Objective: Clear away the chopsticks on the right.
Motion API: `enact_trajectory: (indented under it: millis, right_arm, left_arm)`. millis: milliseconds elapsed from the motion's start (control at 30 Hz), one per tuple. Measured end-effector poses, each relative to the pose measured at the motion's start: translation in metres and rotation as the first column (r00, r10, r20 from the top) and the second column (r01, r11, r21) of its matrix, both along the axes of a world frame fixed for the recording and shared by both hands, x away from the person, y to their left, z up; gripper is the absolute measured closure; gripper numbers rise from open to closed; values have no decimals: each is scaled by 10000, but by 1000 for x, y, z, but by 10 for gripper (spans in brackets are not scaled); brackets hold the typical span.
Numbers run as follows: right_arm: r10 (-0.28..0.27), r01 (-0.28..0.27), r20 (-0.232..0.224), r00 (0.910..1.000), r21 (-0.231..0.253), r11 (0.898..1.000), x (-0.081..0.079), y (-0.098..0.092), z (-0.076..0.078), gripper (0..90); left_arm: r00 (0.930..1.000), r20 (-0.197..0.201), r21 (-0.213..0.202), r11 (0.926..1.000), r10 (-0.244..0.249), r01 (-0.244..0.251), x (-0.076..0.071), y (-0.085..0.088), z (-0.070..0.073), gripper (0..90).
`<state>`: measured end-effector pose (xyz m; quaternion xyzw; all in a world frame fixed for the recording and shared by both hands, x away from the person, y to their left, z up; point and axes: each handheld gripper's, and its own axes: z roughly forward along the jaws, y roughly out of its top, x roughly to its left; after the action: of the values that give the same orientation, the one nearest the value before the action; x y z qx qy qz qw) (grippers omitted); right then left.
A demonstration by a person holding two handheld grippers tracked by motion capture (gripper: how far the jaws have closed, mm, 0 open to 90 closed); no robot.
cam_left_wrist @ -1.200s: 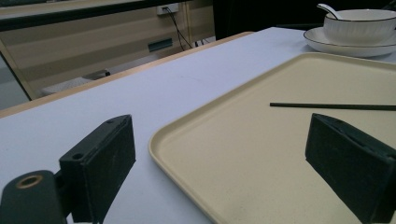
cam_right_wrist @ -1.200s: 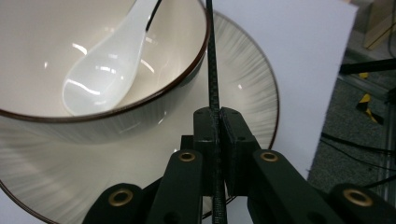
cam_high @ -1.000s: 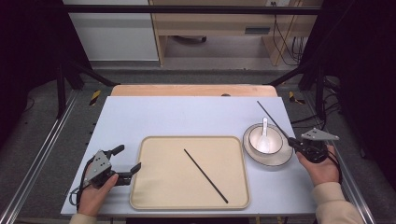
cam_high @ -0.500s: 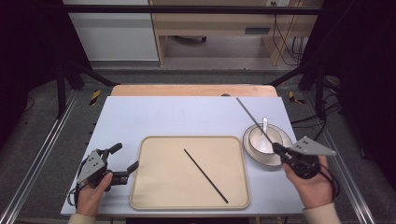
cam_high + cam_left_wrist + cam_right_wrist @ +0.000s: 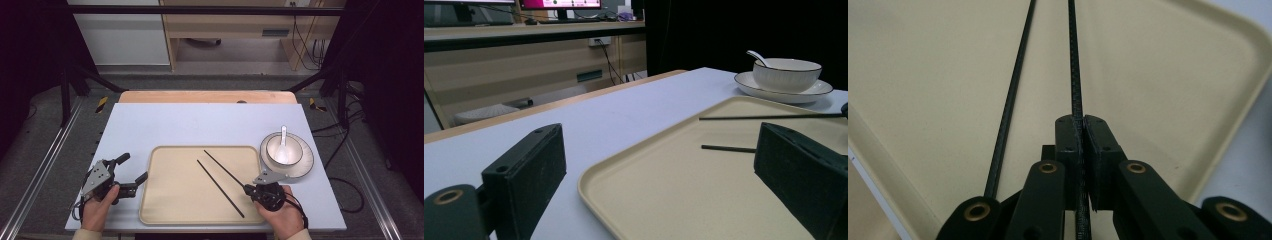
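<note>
Right tool (image 5: 248, 188) pinched one black chopstick (image 5: 1074, 60) between closed pads, the stick running ahead over the beige tray (image 5: 165, 200). Its mate (image 5: 220, 188) lay just left. Lowering should be level and parallel, then release. Left tool (image 5: 131, 174) rested spread, empty.

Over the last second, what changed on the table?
The right gripper, shut on a black chopstick, carried it from beside the bowl across onto the tray, next to the other chopstick lying there. Left gripper stayed open off the tray's left edge; bowl, spoon and plate unmoved.
</note>
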<state>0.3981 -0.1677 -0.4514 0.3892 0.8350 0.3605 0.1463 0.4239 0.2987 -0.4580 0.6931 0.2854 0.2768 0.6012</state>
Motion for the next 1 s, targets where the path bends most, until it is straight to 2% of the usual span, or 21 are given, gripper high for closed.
enact_trajectory:
  millis: [167, 233, 267, 400, 567, 633, 800, 900, 967, 1000]
  right_arm:
    - [-4, 12, -499, 9988, 157, 9999, 1, 3, -12, 854]
    - [148, -140, -535, 9985, 158, 9998, 1, 5, -16, 854]
    - [29, -15, -689, 9976, 201, 9998, -1, 7, -16, 853]
    - [58, -54, -670, 9977, 63, 10000, -3, 10, -18, 852]
    - [78, -67, -675, 9977, 166, 9998, -4, 11, -19, 849]
    - [196, -189, -677, 9975, 107, 9998, -5, 11, -20, 838]
    - [394, -369, -816, 9959, 327, 9988, -8, 15, -19, 801]
    - [497, -454, -786, 9957, 562, 9974, -9, 16, -17, 778]
    - [705, -680, -264, 9972, 854, 9940, -9, 15, -13, 723]
    - [709, -705, -10, 9975, 927, 9932, -9, 14, -11, 690]
  left_arm:
    - [9997, -53, 75, 9997, 218, -218, 0, 2, 0, 63]
    - [9996, -66, 101, 9996, 257, -256, 0, 2, 0, 62]
    - [9996, -62, 130, 9995, 272, -271, 0, 2, 0, 63]
    - [9996, -84, 185, 9994, 277, -276, 0, 2, 0, 63]
    - [9995, -120, 292, 9991, 302, -298, 0, 0, 0, 63]
    - [9993, -145, 194, 9993, 337, -334, 0, -1, 1, 64]
    - [9994, -321, 631, 9979, 164, -144, -1, -10, 3, 64]
    - [9990, -441, 697, 9975, 117, -87, -2, -15, 5, 66]
    - [9971, -757, 590, 9982, -80, 125, -4, -24, 12, 68]
    - [9968, -794, 616, 9980, -119, 168, -5, -27, 14, 69]
